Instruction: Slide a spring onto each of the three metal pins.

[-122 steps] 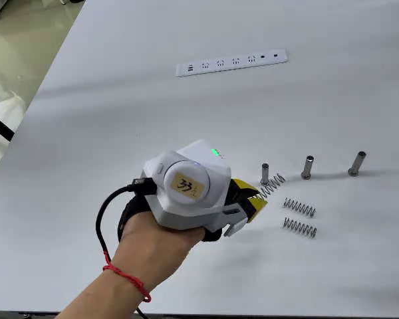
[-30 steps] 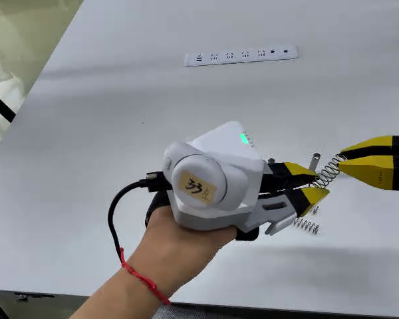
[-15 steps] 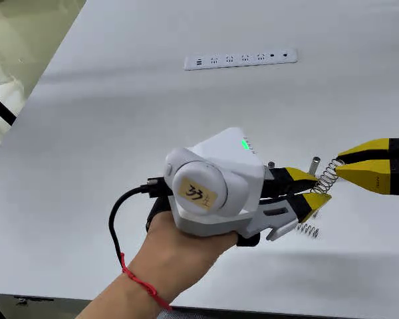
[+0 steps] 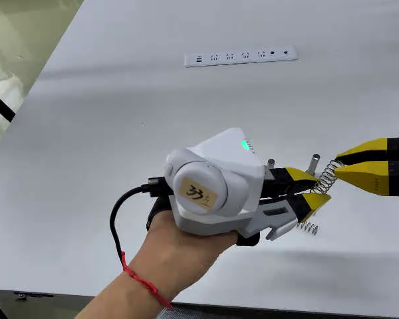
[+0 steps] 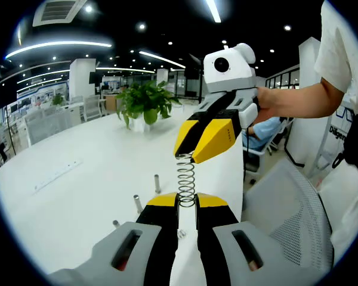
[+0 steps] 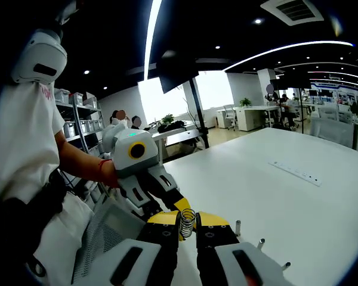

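So here's the state of things: the spring is up in the air, off the tabletop, stretched between the two grippers. The left gripper is in the person's hand and points to the right in the head view. Its jaws are at a narrow gap with one end of the spring sitting between the yellow tips. The right gripper comes in from the right edge, and its jaws are pinched nearly together on the other end of that same spring.

The left gripper view shows it best. The coil stands straight up out of the left jaws, and its top end is caught in the right gripper's yellow tips just above.

The three pins stand upright in a row on the tabletop below and beyond the grippers, all of them bare. In the head view two of them poke out just behind the left jaws, the rest hidden by the gripper body.

A loose spring lies flat on the tabletop just below the left jaws, apart from the pins.

Further back there's a white power strip lying on the tabletop — well away from everything else.
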A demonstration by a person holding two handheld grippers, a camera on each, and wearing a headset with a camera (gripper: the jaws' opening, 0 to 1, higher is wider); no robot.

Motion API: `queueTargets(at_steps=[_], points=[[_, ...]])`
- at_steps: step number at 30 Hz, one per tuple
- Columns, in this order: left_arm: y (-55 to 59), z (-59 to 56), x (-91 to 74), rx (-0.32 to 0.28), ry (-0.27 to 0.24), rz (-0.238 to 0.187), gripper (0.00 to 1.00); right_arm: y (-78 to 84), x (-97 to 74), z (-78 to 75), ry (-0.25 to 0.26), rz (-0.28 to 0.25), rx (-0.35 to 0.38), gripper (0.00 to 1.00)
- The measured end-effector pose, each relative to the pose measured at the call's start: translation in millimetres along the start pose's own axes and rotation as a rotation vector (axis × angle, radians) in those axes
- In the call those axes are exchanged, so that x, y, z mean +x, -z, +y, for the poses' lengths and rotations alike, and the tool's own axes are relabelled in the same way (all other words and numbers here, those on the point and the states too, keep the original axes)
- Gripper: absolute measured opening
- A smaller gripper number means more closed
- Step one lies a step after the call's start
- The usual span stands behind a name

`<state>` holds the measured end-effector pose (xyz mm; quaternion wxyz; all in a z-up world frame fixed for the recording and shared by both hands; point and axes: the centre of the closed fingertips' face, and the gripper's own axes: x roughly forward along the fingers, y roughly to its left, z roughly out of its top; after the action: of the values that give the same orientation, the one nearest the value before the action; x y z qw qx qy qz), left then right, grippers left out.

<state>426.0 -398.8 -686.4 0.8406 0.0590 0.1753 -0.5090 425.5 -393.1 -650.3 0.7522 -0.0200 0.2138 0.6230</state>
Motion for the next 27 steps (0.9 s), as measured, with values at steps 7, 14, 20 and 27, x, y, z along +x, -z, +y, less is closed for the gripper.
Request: queueTargets(at_steps=[7, 14, 20, 27], points=[[-0.7, 0.9, -0.3, -0.001, -0.001, -0.006, 0.07, -2.0, 1.1, 1.2, -0.005, 0.001, -0.007, 0.06], [0.6, 0.3, -0.9, -0.004, -0.001, -0.012, 0.07, -1.7, 1.7, 2.9, -0.015, 0.003, -0.005, 0.07], [-0.7, 0.6, -1.3, -0.007, -0.002, -0.022, 0.07, 0.5, 3.7, 5.4, -0.025, 0.018, -0.003, 0.11], [-1.0, 0.0, -1.6, -0.002, 0.001, -0.021, 0.07, 7.9, -0.6, 4.3, -0.032, 0.120, -0.077, 0.20]])
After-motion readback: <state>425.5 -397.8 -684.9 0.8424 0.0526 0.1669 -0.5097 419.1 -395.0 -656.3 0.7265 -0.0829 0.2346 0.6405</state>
